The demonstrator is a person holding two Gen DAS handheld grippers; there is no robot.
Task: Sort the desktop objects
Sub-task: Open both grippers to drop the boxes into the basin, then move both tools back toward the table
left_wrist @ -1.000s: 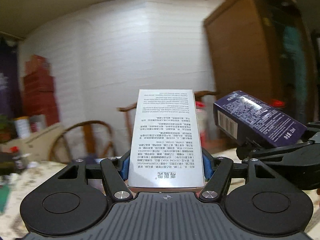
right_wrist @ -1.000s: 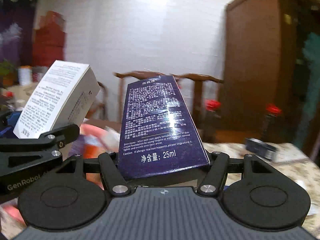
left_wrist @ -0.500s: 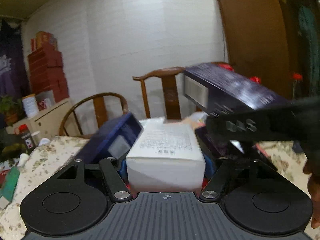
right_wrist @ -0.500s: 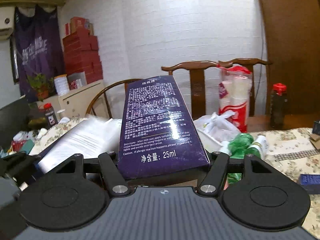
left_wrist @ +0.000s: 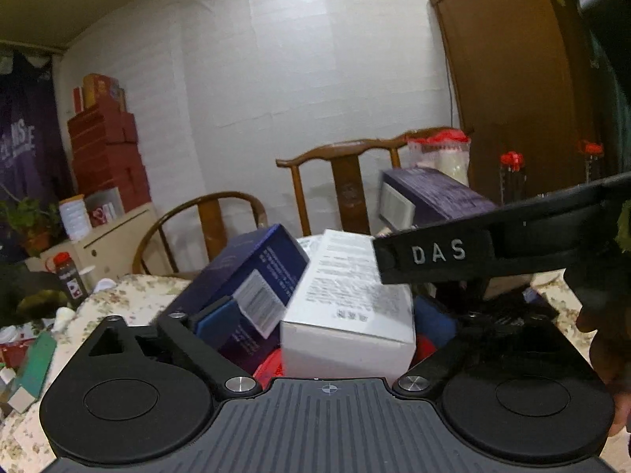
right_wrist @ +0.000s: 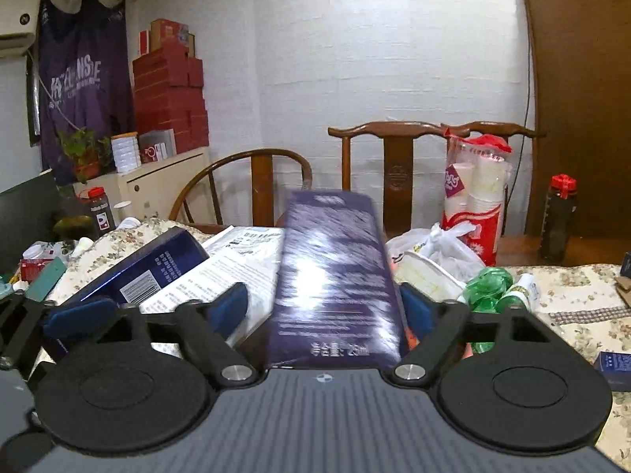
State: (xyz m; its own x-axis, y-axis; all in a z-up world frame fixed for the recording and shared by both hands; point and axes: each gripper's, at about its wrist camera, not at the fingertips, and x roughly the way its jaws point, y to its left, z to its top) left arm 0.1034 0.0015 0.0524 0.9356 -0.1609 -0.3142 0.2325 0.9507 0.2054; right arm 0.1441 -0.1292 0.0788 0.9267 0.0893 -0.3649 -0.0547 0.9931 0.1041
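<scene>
My left gripper (left_wrist: pixel 325 317) is open, its blue pads spread wide. A white box (left_wrist: pixel 347 299) lies between them, loose, over something red. A dark blue box (left_wrist: pixel 244 276) leans against its left side. My right gripper (right_wrist: pixel 325 305) is open too. A purple box (right_wrist: pixel 333 283) sits blurred between its spread pads, free of both. The white box (right_wrist: pixel 221 280) and the dark blue box (right_wrist: pixel 142 272) lie to its left. The right gripper's arm crosses the left wrist view (left_wrist: pixel 493 244) with the purple box (left_wrist: pixel 430 197) beyond it.
A floral tablecloth (right_wrist: pixel 572 283) covers the table. A sleeve of paper cups (right_wrist: pixel 477 197), a white plastic bag (right_wrist: pixel 437 244), green bottles (right_wrist: pixel 493 283) and a dark bottle (right_wrist: pixel 558 216) stand at the right. Small items and a bottle (left_wrist: pixel 69 280) clutter the left edge. Wooden chairs (right_wrist: pixel 394 165) stand behind.
Both grippers tilted down from the wall toward the table and opened. The white box and the purple box left their grip and now lie beside the dark blue box.
</scene>
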